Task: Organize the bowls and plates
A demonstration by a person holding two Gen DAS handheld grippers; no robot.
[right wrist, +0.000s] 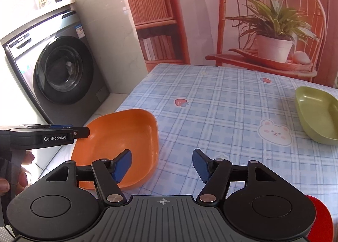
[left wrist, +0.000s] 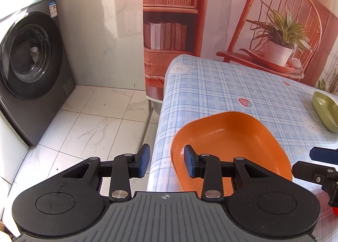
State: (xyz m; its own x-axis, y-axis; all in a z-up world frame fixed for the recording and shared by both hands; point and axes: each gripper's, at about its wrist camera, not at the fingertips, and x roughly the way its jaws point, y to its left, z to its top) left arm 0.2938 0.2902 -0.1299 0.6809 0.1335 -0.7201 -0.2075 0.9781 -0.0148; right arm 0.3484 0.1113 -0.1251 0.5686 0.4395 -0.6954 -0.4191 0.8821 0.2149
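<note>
- Left wrist view: the left gripper (left wrist: pixel 166 160) has its jaws apart and empty, straddling the near-left rim of the orange bowl (left wrist: pixel 230 142); one blue pad sits over the inside of the bowl, the other hangs outside it, past the table's edge.
- The orange bowl rests on the checked tablecloth (left wrist: pixel 221 85), right at the table's near-left corner, close to the drop to the tiled floor (left wrist: pixel 95 119).
- Right wrist view: the right gripper (right wrist: pixel 161 164) is also spread wide and holds nothing, hovering over the cloth just to the right of the orange bowl.
- A green bowl (right wrist: pixel 316 113) lies well apart, at the far right side of the table.
- A red object (right wrist: pixel 321 216) peeks out beside the right gripper's body; I cannot tell what it is.
- Both bowls look like smooth, stiff plastic or melamine: probably light, unlikely to shatter, but glossy and so likely to slip.
- The best hold is likely the thin rim, one pad inside the wall and one outside, closing firmly enough that the bowl does not tip as it lifts.
- A washing machine (right wrist: pixel 63 73) stands on the floor to the left.
</note>
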